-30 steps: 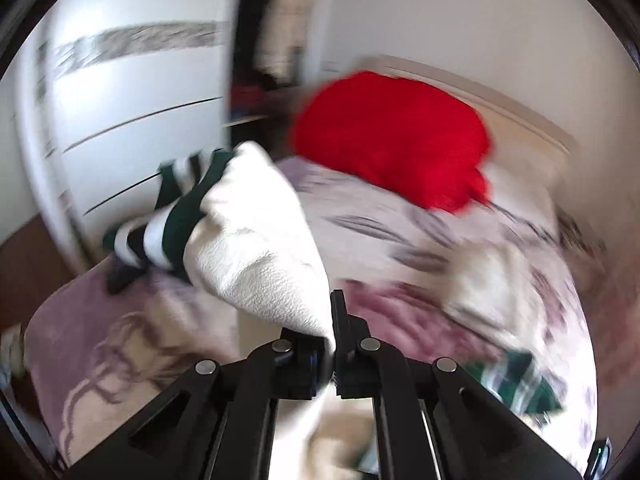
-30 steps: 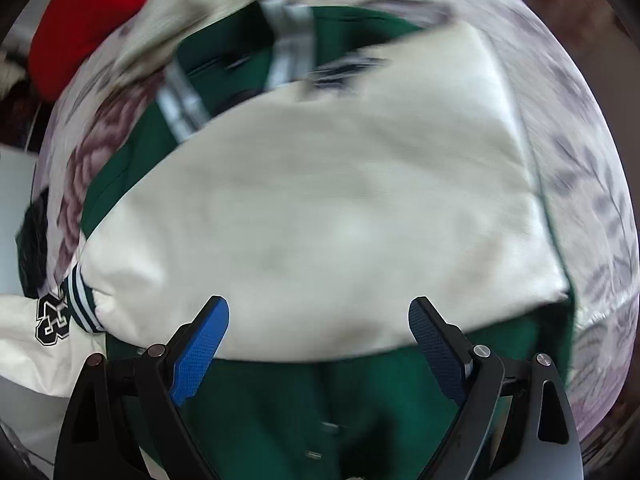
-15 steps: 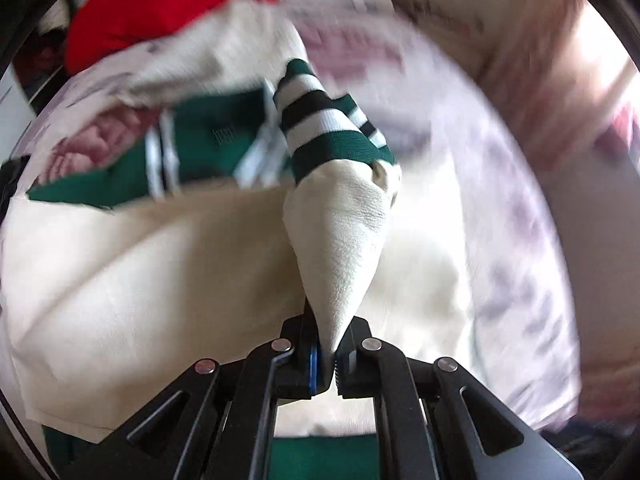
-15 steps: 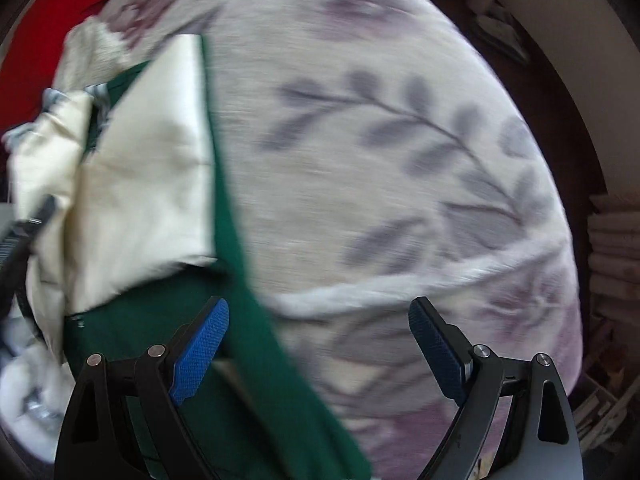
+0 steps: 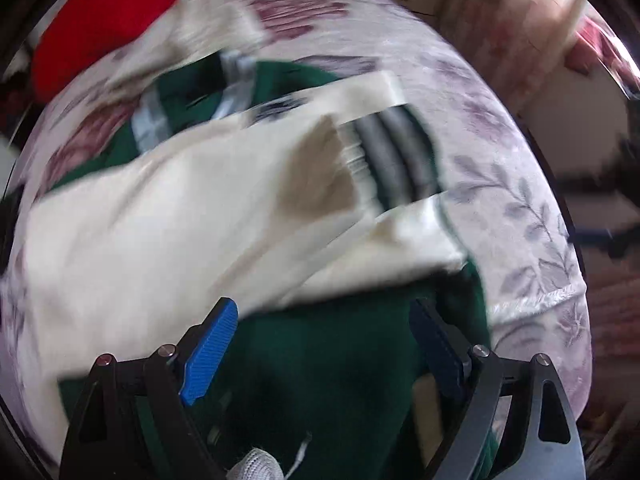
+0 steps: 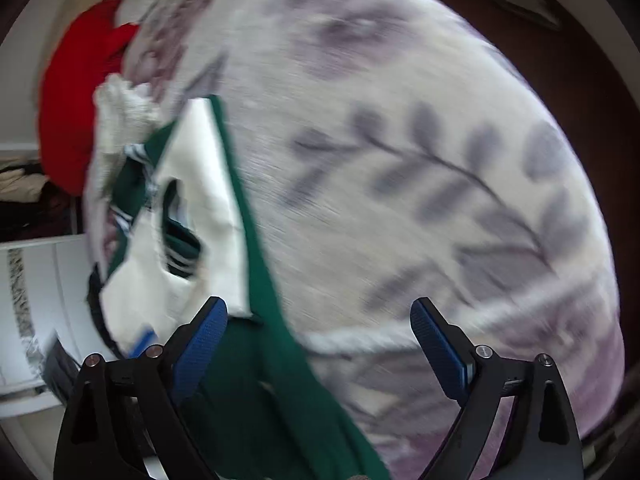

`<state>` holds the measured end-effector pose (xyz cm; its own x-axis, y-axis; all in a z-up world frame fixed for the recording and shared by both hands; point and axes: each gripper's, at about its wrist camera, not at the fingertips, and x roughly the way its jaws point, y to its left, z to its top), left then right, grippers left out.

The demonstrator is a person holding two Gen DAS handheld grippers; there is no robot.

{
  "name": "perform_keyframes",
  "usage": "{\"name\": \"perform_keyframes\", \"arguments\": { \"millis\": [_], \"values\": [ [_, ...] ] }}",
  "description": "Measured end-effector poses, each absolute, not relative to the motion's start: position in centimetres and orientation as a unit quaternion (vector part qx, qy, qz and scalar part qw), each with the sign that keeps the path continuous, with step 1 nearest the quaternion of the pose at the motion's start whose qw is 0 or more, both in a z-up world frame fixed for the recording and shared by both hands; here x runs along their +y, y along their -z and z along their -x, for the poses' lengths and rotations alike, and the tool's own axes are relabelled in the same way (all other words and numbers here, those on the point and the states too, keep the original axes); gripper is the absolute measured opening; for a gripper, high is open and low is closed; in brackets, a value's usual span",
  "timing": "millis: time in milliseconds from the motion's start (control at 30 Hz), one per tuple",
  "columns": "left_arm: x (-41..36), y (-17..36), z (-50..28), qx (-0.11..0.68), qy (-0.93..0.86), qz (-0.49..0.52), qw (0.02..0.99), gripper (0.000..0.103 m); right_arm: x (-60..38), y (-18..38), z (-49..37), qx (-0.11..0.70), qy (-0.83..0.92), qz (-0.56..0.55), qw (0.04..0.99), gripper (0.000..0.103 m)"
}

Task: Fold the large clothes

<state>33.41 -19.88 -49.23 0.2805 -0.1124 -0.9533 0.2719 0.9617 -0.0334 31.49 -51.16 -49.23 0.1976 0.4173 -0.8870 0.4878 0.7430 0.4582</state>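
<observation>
matt green cloth jacket (image 5: 328, 364) with smooth cream leather-like sleeves (image 5: 132, 240) on a soft woven floral bedspread (image 6: 400, 184).

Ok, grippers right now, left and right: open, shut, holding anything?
Left gripper: open; its jaws have just been opening, letting go of the cream sleeve, nothing pinched.
Right gripper: open, holding nothing, over the jacket edge and bedspread.

Floral bedspread (image 6: 400, 128), green-and-cream jacket (image 5: 160, 208), red garment (image 5: 108, 12) on it

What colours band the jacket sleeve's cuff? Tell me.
Dark green and white stripes on the cuff, at the end of the cream sleeve; clearest in the left wrist view.
</observation>
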Motion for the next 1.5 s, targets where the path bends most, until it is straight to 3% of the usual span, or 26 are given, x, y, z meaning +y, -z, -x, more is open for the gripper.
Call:
{"name": "perform_keyframes", "arguments": {
  "millis": [300, 333, 367, 433, 500, 567, 633, 833, 933, 1100, 1133, 1167, 1233, 1400, 1500],
  "values": [
    [-0.4, 52.4, -29.6, 0.633, -0.138, 0.025, 0.761, 0.087, -41.3, 51.5, -43.4, 0.634, -0.108, -0.349, 0.681, 0.093],
    [1.3, 52.9, -29.2, 0.634, -0.161, 0.033, 0.755, 0.087, -40.5, 52.3, -44.2, 0.635, -0.121, -0.351, 0.678, 0.057],
    [2.8, 53.1, -28.7, 0.635, -0.178, 0.043, 0.750, 0.087, -39.6, 53.3, -44.9, 0.645, -0.123, -0.342, 0.672, 0.007],
    [4.9, 53.0, -27.4, 0.632, -0.189, 0.069, 0.748, 0.087, -38.9, 55.6, -45.2, 0.688, -0.074, -0.296, 0.659, 0.011],
    [5.6, 52.5, -26.2, 0.632, -0.178, 0.074, 0.751, 0.087, -39.2, 56.0, -43.9, 0.692, -0.057, -0.302, 0.653, 0.023],
    [5.2, 52.1, -24.9, 0.638, -0.157, 0.068, 0.751, 0.087, -39.8, 54.6, -41.5, 0.693, -0.059, -0.314, 0.646, 0.062],
    [4.6, 51.6, -22.9, 0.643, -0.130, 0.073, 0.751, 0.087, -40.4, 52.8, -38.1, 0.695, -0.051, -0.316, 0.644, 0.069],
    [1.4, 51.4, -17.4, 0.663, -0.069, 0.108, 0.738, 0.087, -41.2, 49.8, -23.1, 0.760, -0.023, -0.280, 0.585, 0.069],
    [-0.3, 51.7, -14.6, 0.669, -0.075, 0.117, 0.730, 0.087, -40.8, 51.3, -17.0, 0.796, -0.018, -0.252, 0.550, 0.069],
    [-2.9, 52.2, -10.4, 0.669, -0.105, 0.137, 0.723, 0.087, -38.6, 55.5, -12.3, 0.806, -0.082, -0.312, 0.497, 0.069],
    [-3.5, 52.4, -9.6, 0.670, -0.115, 0.137, 0.720, 0.087, -37.2, 56.4, -11.8, 0.813, -0.107, -0.296, 0.490, 0.064],
    [-4.2, 52.5, -8.8, 0.671, -0.126, 0.140, 0.717, 0.087, -36.3, 56.8, -11.6, 0.816, -0.116, -0.275, 0.496, 0.036],
    [-5.2, 52.4, -7.4, 0.669, -0.146, 0.146, 0.714, 0.087, -35.4, 56.9, -11.0, 0.813, -0.111, -0.223, 0.527, 0.023],
    [-8.0, 52.2, -3.6, 0.655, -0.199, 0.168, 0.709, 0.087, -41.0, 57.4, -9.1, 0.795, -0.034, -0.243, 0.554, 0.012],
    [-9.1, 53.3, -2.4, 0.656, -0.208, 0.210, 0.695, 0.087, -42.0, 58.4, -9.3, 0.801, -0.049, -0.268, 0.533, 0.012]
  ]
}}
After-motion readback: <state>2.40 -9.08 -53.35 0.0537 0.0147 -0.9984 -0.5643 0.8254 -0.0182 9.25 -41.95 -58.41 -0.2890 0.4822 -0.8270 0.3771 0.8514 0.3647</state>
